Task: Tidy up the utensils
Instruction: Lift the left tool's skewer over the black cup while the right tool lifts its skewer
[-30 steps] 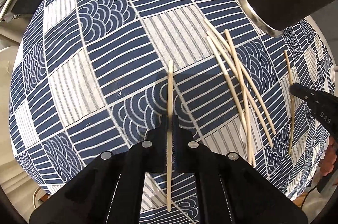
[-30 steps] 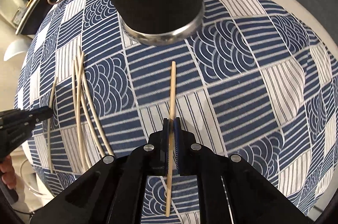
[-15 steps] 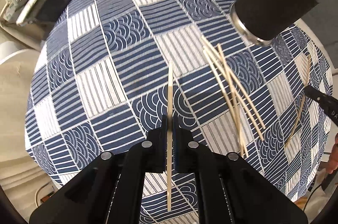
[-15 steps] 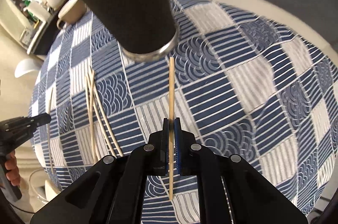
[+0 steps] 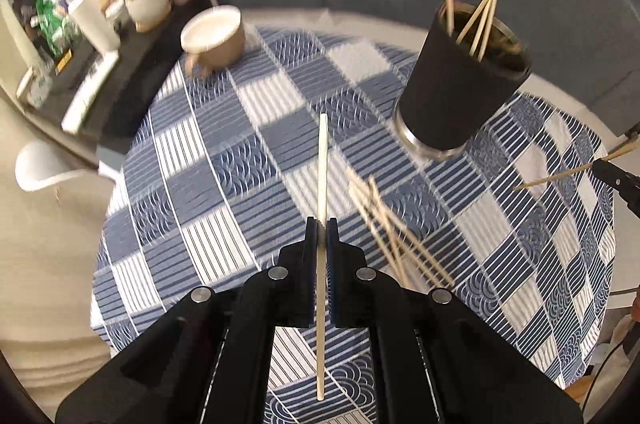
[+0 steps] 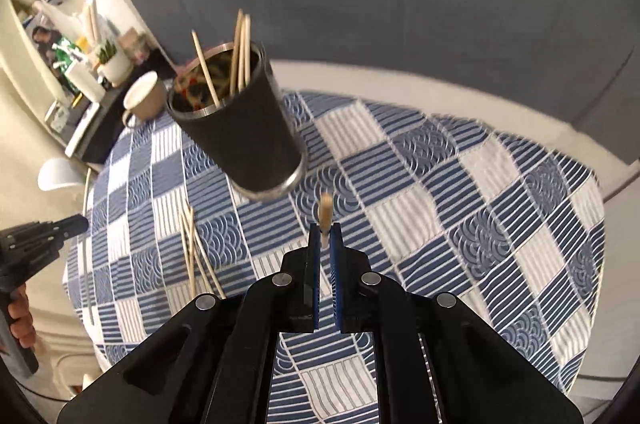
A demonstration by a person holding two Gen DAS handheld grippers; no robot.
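The left gripper (image 5: 321,224) is clamped on a wooden chopstick (image 5: 322,160), held above the blue-and-white checked tablecloth (image 5: 192,184). Its long axis runs along the fingers, one end pointing ahead and the other trailing back between them. The right gripper (image 6: 326,230) is likewise closed on a second chopstick (image 6: 325,212), seen nearly end-on with only a short stub showing past the tips. A black cup (image 6: 240,136) stands on the table just ahead with several chopsticks upright in it. A loose bundle of chopsticks (image 5: 394,236) lies flat on the cloth between the grippers, crossing at shallow angles. A beige mug (image 5: 214,38) sits at the far edge.
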